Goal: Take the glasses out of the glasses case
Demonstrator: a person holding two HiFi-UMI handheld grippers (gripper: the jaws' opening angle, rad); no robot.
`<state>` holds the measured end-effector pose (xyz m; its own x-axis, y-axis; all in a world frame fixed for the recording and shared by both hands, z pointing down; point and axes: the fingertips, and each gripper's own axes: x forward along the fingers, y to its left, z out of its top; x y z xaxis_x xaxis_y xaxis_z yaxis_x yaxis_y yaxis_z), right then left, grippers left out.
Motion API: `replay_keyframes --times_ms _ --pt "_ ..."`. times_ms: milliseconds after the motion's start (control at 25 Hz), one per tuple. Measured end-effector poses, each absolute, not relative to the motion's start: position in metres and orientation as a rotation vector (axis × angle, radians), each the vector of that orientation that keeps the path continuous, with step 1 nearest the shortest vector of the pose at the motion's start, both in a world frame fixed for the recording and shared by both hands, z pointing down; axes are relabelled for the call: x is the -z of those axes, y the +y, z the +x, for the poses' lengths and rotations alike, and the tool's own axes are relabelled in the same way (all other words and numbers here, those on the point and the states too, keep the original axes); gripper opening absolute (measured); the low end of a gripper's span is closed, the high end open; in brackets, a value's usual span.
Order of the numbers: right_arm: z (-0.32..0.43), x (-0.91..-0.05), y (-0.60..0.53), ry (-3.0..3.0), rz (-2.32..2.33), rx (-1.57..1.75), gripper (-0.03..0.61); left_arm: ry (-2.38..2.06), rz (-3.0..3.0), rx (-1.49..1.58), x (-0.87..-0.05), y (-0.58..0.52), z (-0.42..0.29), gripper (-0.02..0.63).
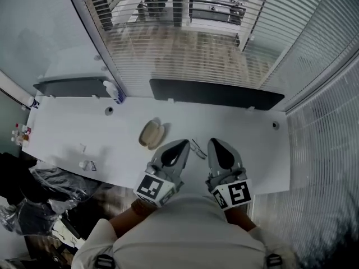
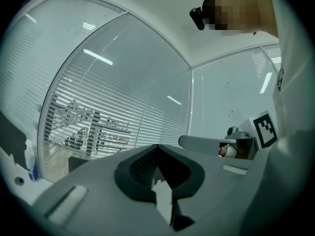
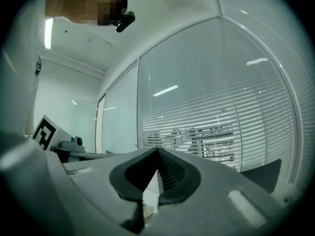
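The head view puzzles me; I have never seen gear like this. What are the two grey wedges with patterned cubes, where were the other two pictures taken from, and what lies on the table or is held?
There is no machine here. A person holds a tool in each hand, the left gripper and the right gripper; the patterned cubes are part of them. The head view comes from a camera on the person's head, looking down. The other two pictures come from a camera on each gripper, looking along its jaws toward a glass wall with blinds. On the white table lie a beige glasses case, which looks open, the glasses outside it, and small items I cannot identify. Both pairs of jaws are together and hold nothing.
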<state>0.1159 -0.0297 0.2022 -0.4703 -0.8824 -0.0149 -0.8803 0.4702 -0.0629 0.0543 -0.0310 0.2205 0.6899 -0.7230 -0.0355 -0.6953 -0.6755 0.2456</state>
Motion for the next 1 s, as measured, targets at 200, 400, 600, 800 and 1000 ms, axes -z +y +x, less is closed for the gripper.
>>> replay_keyframes --times_ms 200,400,600,800,1000 --pt "0.118 -0.203 -0.023 2.64 -1.622 0.082 0.0 -1.109 2.695 0.16 -0.221 -0.02 0.066 0.003" --pt "0.116 -0.203 -0.022 2.66 -1.608 0.071 0.0 -1.064 2.683 0.156 -0.231 -0.018 0.07 0.003" --pt "0.114 -0.203 -0.026 2.666 -1.616 0.081 -0.002 -1.087 2.659 0.145 -0.229 -0.023 0.066 0.003" --pt "0.112 -0.205 -0.026 2.673 -1.614 0.081 0.0 -1.079 2.652 0.156 -0.231 -0.023 0.065 0.003" --pt "0.111 -0.202 -0.028 2.677 -1.605 0.071 -0.002 -1.079 2.652 0.154 -0.227 -0.025 0.067 0.003"
